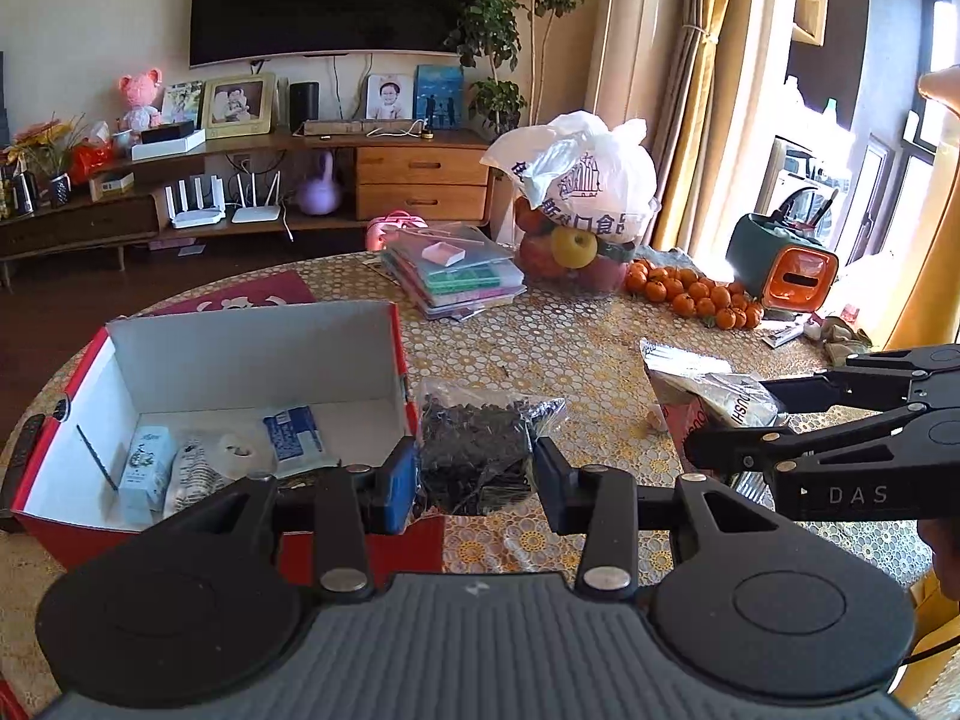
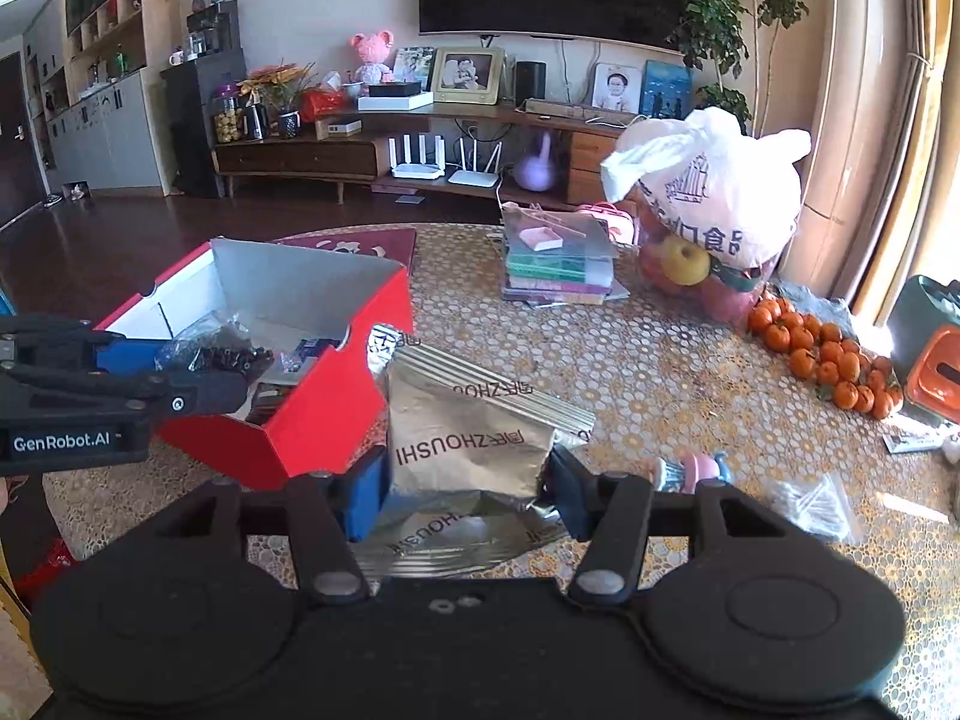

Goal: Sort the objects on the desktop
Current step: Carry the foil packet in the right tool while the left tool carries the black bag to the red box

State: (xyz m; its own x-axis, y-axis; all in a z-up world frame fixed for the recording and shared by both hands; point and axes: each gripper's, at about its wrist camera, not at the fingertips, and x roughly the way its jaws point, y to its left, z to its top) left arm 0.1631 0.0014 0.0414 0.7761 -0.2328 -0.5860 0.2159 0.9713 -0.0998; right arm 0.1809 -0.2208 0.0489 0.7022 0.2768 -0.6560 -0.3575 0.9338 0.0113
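The clear plastic bag of small black bits sits between our left gripper's fingers, just beside the red cardboard box with white insides.

We pinch this bag from both sides with the left fingers, and it hangs at the box's right wall, above the round table with the gold flower-pattern cloth. In the box we see a small white carton and a blue and white packet. Our right gripper has its fingers pressed on the sides of a shiny silver foil pouch with dark letters, which rests on the table next to the box. A small pink and blue toy lies just right of the pouch. Farther back sit a stack of flat books, a white plastic bag over fruit and a pile of little oranges.
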